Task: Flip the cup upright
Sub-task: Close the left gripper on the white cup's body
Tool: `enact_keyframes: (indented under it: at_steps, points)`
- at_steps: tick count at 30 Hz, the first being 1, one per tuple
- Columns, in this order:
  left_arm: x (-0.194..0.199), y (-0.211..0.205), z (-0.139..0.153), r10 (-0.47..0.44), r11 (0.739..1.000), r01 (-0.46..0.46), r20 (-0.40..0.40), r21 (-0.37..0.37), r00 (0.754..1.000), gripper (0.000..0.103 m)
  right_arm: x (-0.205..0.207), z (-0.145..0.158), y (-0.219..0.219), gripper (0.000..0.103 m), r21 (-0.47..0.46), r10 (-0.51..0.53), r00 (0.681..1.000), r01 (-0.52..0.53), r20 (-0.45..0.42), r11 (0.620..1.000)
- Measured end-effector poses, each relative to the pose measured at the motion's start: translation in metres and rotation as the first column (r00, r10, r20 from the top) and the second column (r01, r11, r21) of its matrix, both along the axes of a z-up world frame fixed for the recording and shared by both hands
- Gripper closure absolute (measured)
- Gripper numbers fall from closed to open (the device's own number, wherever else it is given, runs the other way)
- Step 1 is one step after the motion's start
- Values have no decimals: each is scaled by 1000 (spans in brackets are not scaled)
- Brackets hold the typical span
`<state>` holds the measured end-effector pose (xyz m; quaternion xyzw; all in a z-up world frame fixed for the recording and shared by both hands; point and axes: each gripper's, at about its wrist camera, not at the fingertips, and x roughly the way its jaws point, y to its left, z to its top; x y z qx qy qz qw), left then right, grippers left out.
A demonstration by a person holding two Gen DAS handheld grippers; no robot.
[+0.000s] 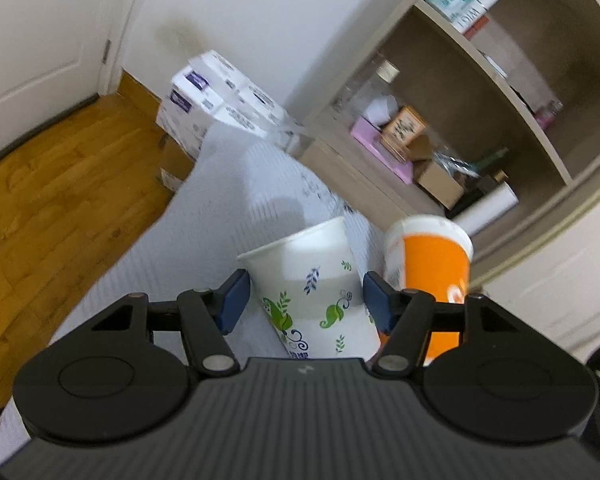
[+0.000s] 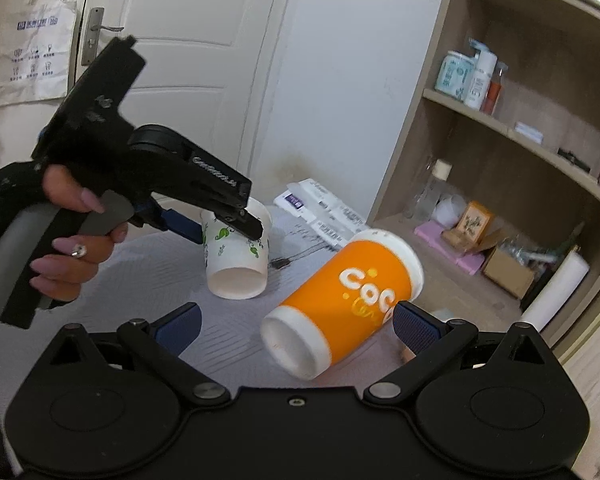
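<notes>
Between the blue pads of the left tongs (image 1: 306, 300) sits the white leaf-printed cup (image 1: 314, 292), the task's thing. The pads flank its wall on both sides, closed on it or very nearly so; the left-wrist view shows a thin sliver beside the left pad, so firm contact there cannot be confirmed. In the right-wrist view the same cup (image 2: 236, 256) is tilted, its mouth turned down and toward the camera, its base up under the left tongs (image 2: 228, 222), and it seems lifted off the pale grey surface (image 2: 148, 264), though contact at its lower rim cannot be ruled out. A hand (image 2: 74, 240) with pink nails grips the left tool's handle and trigger.

Just right of the white cup lies an orange cup (image 2: 346, 300) on its side on the surface, its white-rimmed mouth toward the right-wrist camera. The right tongs (image 2: 296, 324) are spread wide and hold nothing; the orange cup lies between their pads, close to the right one, with the left one well clear.

Beyond the white cup, packs of tissue (image 1: 224, 96) rest at the surface's far end. To its right stands a wooden shelf unit (image 2: 512, 132) holding bottles and boxes.
</notes>
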<state>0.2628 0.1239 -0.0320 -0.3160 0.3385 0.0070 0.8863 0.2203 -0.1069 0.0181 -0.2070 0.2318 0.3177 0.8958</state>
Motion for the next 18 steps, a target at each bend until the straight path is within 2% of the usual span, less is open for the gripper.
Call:
enact_keyframes:
  at_steps: [3,6,8,12,18]
  points:
    - [-18,-2,5,-32,999,32,5,2,999,43,-6,-1,-4,0,18,0,999,1,-36,1000]
    - [-31,-4,8,-78,997,78,2,-29,997,44,-16,-3,-8,0,23,2,997,-1,-73,1000]
    - [-36,-5,7,-79,996,78,-1,-30,997,45,-24,-4,-10,0,27,8,996,-6,-91,1000]
    - [-40,-9,10,-85,996,85,10,-35,996,46,-37,-6,-12,0,19,7,997,-5,-82,1000]
    - [-51,-18,18,-164,983,166,29,-73,986,46,-54,0,-15,0,11,27,998,-27,-60,1000]
